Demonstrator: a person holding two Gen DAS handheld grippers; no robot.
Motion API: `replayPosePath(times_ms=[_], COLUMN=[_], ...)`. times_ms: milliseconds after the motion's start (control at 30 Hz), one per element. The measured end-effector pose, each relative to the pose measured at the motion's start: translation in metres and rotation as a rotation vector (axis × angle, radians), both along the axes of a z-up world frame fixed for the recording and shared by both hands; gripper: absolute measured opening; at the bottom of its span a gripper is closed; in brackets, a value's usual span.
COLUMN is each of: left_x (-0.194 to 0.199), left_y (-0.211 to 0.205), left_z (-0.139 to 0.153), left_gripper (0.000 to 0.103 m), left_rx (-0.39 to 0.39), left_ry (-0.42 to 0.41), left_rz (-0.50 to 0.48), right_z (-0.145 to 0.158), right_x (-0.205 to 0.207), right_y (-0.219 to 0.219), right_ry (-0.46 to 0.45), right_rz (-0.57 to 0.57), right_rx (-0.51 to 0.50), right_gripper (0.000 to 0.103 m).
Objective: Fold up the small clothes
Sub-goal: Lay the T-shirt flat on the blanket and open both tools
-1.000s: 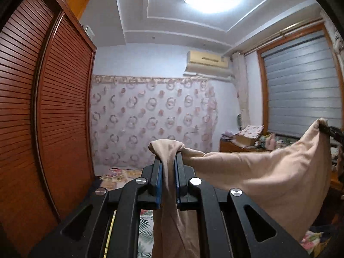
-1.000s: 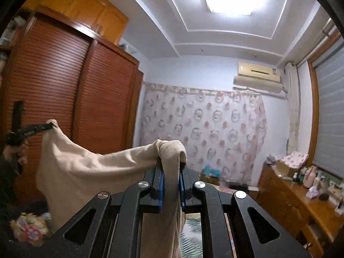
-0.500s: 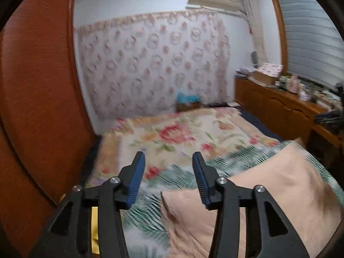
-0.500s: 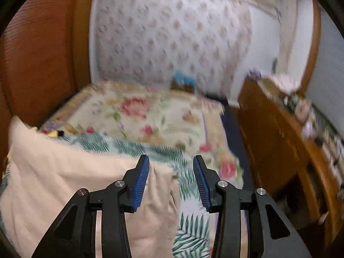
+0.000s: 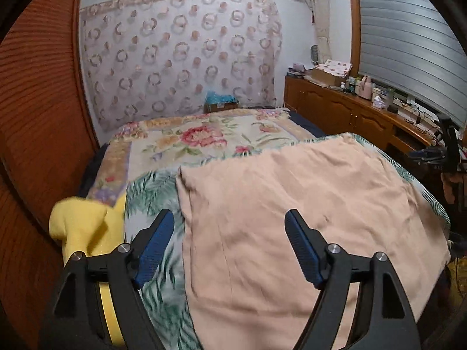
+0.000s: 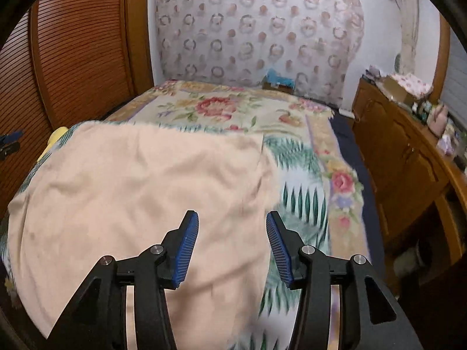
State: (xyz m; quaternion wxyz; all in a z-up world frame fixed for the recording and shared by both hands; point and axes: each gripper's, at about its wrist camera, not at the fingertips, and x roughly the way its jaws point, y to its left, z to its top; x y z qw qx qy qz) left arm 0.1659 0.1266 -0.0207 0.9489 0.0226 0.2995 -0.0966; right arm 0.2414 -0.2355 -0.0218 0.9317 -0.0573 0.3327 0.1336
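A peach cloth [image 5: 292, 213] lies spread flat on the bed; the right wrist view also takes in this peach cloth [image 6: 140, 183]. My left gripper [image 5: 229, 224] hovers over the cloth's near left part, its jaws opening wide with nothing pressed between the blue pads. My right gripper [image 6: 232, 224] hangs over the cloth's near right edge, jaws also opening and holding nothing. The right gripper's black frame [image 5: 446, 145] shows at the far right of the left wrist view.
The bed carries a floral and leaf-print cover [image 5: 204, 137]. A yellow garment [image 5: 84, 224] lies at the bed's left edge by the slatted wardrobe doors [image 5: 35, 116]. A wooden cabinet [image 6: 408, 151] with clutter lines the right side. A box [image 5: 220, 103] sits at the bed's far end.
Both grippers held the peach cloth up in the air, then let go and dropped low. The cloth now lies flat on the bed and both jaws have spread apart.
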Motion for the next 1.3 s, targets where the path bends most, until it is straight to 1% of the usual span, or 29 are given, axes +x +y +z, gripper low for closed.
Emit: replayPosePath(times_ms=[33,100,267,333,400,500,533,567,633,700,733,867,967,1000,1033,1067,1100,1133,1167,1200,1267,1300], left_x=[-0.004,-0.017,-0.047,-0.056,-0.064,-0.074,-0.077,-0.078,-0.076,-0.073,-0.073,-0.074,-0.078,-0.077,-0.076,-0.074,-0.072,-0.071,-0.071,-0.072,-0.085,-0.092], left_y=[0.001,0.003,0.006,0.012,0.017,0.018,0.018,0.018,0.018,0.018,0.016,0.01,0.005,0.004,0.003,0.002,0.003,0.004,0.005,0.004,0.003,0.005], left_z=[-0.003,-0.013,-0.034,-0.04,-0.046,-0.053,-0.055,-0.057,-0.066,-0.073,-0.076,-0.085,-0.085,-0.085,-0.085,-0.085,-0.085,-0.084,-0.083,-0.081,-0.067,-0.061], left_gripper=[0.079,0.079,0.079,0.079,0.079,0.078,0.073,0.07,0.057,0.051,0.049,0.049,0.049,0.049,0.047,0.041,0.022,0.007,0.006,0.004,0.004,0.004], left_rx=[-0.005,-0.004,0.039,0.032,0.016,0.001,0.003,0.002,-0.009,-0.018,-0.019,-0.027,-0.021,-0.024,-0.025,-0.018,-0.016,-0.029,-0.038,-0.028,0.003,-0.001], left_ry=[0.006,0.017,0.061,0.09,0.119,0.14,0.143,0.153,0.193,0.227,0.24,0.279,0.264,0.263,0.261,0.256,0.253,0.258,0.26,0.257,0.216,0.203], left_rz=[0.0,0.0,0.017,0.027,0.035,0.02,0.017,0.018,0.028,0.031,0.032,0.025,0.021,0.02,0.02,0.023,0.03,0.033,0.038,0.047,0.067,0.078], right_z=[-0.003,-0.008,-0.012,-0.012,-0.005,0.002,0.001,0.003,0.005,0.003,0.003,-0.005,-0.01,-0.018,-0.019,-0.019,-0.027,-0.029,-0.03,-0.031,-0.031,-0.031], right_x=[-0.007,-0.015,-0.01,-0.009,-0.009,-0.009,-0.018,-0.02,-0.019,-0.021,-0.018,-0.02,-0.019,-0.017,-0.016,-0.016,-0.015,-0.015,-0.015,-0.013,-0.013,-0.014], right_y=[-0.003,-0.006,-0.012,-0.012,-0.014,-0.015,-0.015,-0.015,-0.014,-0.008,-0.009,-0.006,-0.002,-0.002,-0.002,-0.002,0.001,0.002,0.003,0.001,0.001,0.001], right_ry=[0.01,0.027,0.068,0.079,0.073,0.078,0.077,0.075,0.072,0.067,0.066,0.068,0.065,0.065,0.065,0.066,0.066,0.066,0.066,0.066,0.067,0.067], right_rz=[0.004,0.003,-0.019,-0.042,-0.044,-0.052,-0.053,-0.055,-0.061,-0.063,-0.064,-0.061,-0.062,-0.061,-0.061,-0.061,-0.062,-0.061,-0.062,-0.061,-0.06,-0.06], right_rx=[0.018,0.022,0.028,0.013,0.014,0.007,0.001,-0.005,-0.028,-0.052,-0.055,-0.045,-0.053,-0.053,-0.052,-0.052,-0.051,-0.05,-0.05,-0.049,-0.048,-0.047], right_gripper=[0.05,0.05,0.05,0.05,0.05,0.05,0.05,0.05,0.051,0.051,0.051,0.051,0.051,0.051,0.051,0.051,0.051,0.052,0.052,0.052,0.052,0.052])
